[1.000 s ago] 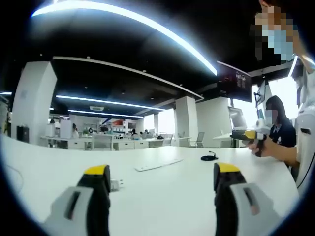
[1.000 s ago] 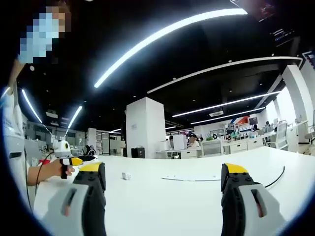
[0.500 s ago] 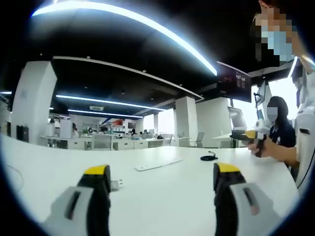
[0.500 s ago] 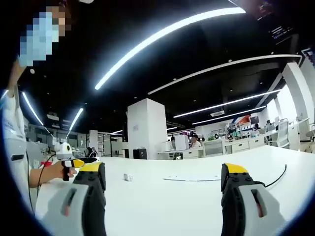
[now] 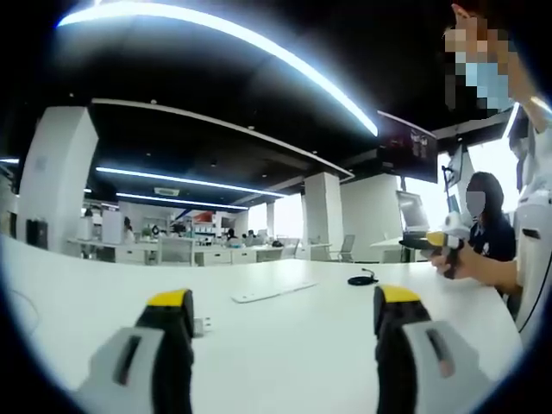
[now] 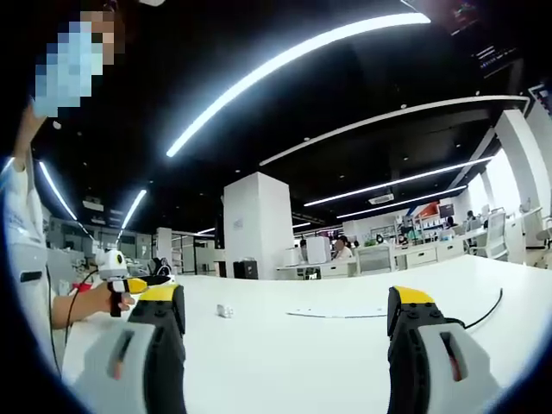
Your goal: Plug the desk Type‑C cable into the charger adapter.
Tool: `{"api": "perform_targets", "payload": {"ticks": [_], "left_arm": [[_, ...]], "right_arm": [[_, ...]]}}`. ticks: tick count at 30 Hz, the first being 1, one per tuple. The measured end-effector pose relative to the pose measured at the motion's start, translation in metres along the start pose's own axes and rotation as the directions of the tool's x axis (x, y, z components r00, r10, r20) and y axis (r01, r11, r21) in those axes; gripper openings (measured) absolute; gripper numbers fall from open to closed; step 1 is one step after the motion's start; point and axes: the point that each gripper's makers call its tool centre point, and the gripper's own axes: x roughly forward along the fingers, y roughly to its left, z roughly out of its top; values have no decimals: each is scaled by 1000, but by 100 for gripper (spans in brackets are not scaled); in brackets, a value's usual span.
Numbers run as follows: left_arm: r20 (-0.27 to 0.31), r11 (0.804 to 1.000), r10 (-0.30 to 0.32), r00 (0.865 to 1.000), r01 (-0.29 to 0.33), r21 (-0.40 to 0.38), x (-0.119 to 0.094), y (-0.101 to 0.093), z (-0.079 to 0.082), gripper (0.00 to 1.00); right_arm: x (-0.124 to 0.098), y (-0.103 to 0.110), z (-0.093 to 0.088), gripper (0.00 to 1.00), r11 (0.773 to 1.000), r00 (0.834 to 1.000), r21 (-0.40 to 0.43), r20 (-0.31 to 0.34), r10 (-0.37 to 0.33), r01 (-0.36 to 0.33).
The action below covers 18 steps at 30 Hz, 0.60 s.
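Well apart on wide white desk [image 5: 285,336]: adapter [image 5: 201,325], coiled cable [image 5: 362,279].

I can read no text, label, brand or number anywhere in my left gripper view or my right gripper view. The dark hanging screen [image 5: 410,147] up in my left gripper view carries some faint light marks, but they are too small and blurred for me to make out. The flat white sheet [image 5: 272,291] lying mid-worktop shows no print that I can tell, and the yellow-tipped jaws in front of me bear no lettering.
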Motion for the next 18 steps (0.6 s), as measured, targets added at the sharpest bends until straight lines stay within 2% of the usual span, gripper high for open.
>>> {"api": "perform_targets", "payload": {"ticks": [18], "left_arm": [[-1,1000,0,1000,0,3,0,-1,0,87]], "right_arm": [[1,3,-2,100,1000,1000,5,-7,15,-15]]}}
